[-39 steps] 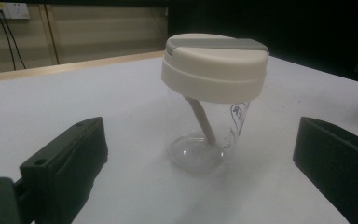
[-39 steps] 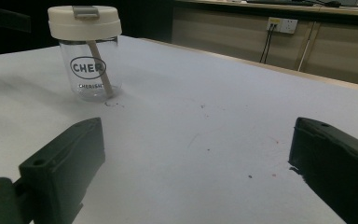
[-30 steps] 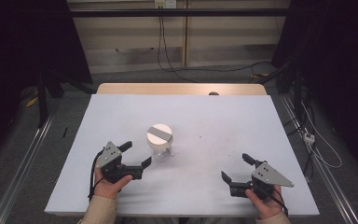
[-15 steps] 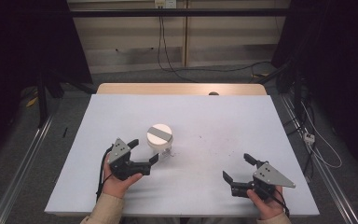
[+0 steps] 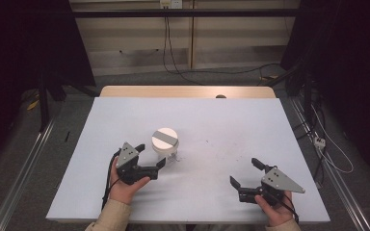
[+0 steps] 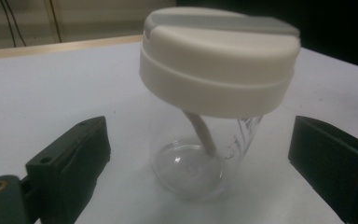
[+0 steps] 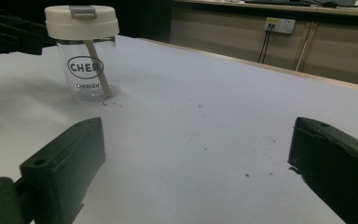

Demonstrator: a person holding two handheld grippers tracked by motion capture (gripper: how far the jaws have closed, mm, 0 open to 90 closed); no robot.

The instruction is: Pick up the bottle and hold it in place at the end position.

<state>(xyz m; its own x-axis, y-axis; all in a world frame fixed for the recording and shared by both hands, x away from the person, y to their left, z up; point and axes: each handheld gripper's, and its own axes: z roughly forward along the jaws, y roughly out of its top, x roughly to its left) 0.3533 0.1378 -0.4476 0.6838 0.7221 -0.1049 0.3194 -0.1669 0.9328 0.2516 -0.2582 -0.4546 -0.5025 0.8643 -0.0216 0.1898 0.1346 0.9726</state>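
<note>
Two claws spread, left claw (image 5: 150,158) flanking jar (image 5: 165,144), right claw (image 5: 246,174) well apart

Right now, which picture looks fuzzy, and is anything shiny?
In the left gripper view the clear glass jar with the white lid sits very close and looks soft and blurry. In the right gripper view it is sharper, lettering readable. In the high view the white table looks evenly lit, without glare.

Clear glass jar (image 5: 165,151) upright mid-table, white lid (image 6: 219,56) w/ grey bar on, thin stick (image 7: 98,65) leaning inside.
</note>
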